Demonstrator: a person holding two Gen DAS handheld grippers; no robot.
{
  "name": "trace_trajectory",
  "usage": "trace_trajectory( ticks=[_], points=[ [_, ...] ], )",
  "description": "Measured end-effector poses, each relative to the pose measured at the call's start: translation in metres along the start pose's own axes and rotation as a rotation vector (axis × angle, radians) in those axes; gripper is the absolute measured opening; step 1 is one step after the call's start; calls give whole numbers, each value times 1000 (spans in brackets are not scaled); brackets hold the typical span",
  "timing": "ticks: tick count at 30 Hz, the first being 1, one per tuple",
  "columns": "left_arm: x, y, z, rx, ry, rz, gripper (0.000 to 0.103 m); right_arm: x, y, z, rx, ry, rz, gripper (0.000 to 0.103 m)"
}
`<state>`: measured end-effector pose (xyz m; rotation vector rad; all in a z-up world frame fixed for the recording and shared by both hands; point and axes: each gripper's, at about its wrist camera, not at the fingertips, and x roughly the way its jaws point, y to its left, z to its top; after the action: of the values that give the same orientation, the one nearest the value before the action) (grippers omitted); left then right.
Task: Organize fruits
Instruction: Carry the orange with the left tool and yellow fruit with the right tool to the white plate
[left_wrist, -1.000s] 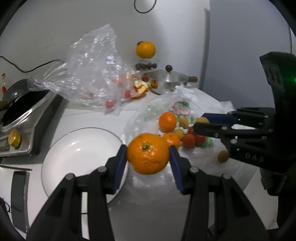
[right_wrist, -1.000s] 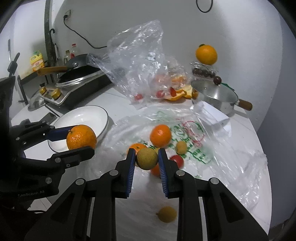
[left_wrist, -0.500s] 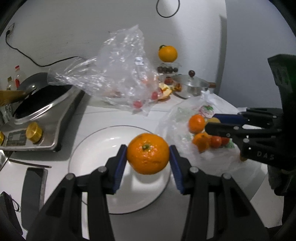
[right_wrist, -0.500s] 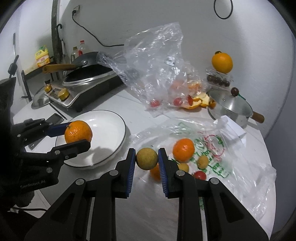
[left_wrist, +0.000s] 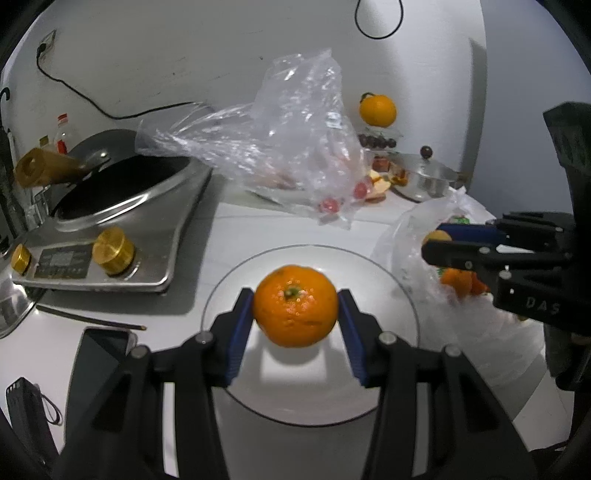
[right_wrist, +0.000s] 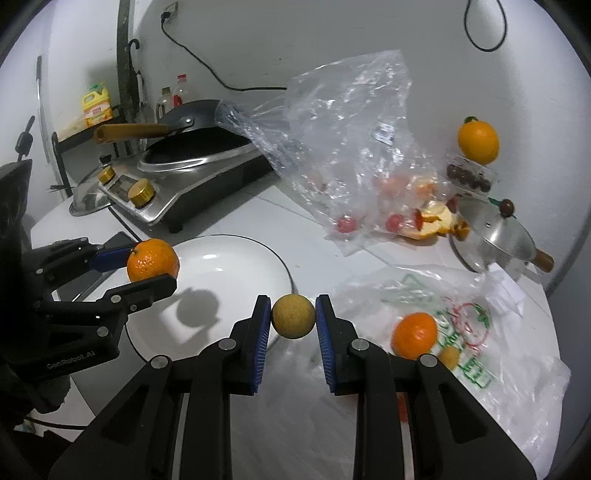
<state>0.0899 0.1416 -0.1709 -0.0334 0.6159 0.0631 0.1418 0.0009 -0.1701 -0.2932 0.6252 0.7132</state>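
left gripper (left_wrist: 295, 314) has its jaws clamped on an orange (left_wrist: 295, 305), held up over the white plate (left_wrist: 391, 280). right gripper (right_wrist: 293, 317) pinches a small yellowish fruit (right_wrist: 293, 316) just beside the plate's edge

we see a plain white wall (right_wrist: 332, 33) behind a white countertop (right_wrist: 258, 218). a black cable (right_wrist: 207, 70) runs down it from a wall socket (right_wrist: 170, 7), and another black cord loop (right_wrist: 484, 26) hangs near the top. to the right a grey-blue wall panel (left_wrist: 532, 122) meets the white wall at a corner. at the far left, a dark vertical pipe (right_wrist: 123, 55) rises beside a small black shelf (right_wrist: 88, 133) holding a yellow bottle (right_wrist: 98, 105) and clear bottles (right_wrist: 173, 96). the light is soft and dim, casting grey shadows on the countertop.
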Motion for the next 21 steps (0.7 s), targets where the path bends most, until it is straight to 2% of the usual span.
trace_trajectory(
  ticks=[21],
  points=[
    [27,24,-19,-2,114,14,47,49,34,24,-41,30,68,27]
  ],
)
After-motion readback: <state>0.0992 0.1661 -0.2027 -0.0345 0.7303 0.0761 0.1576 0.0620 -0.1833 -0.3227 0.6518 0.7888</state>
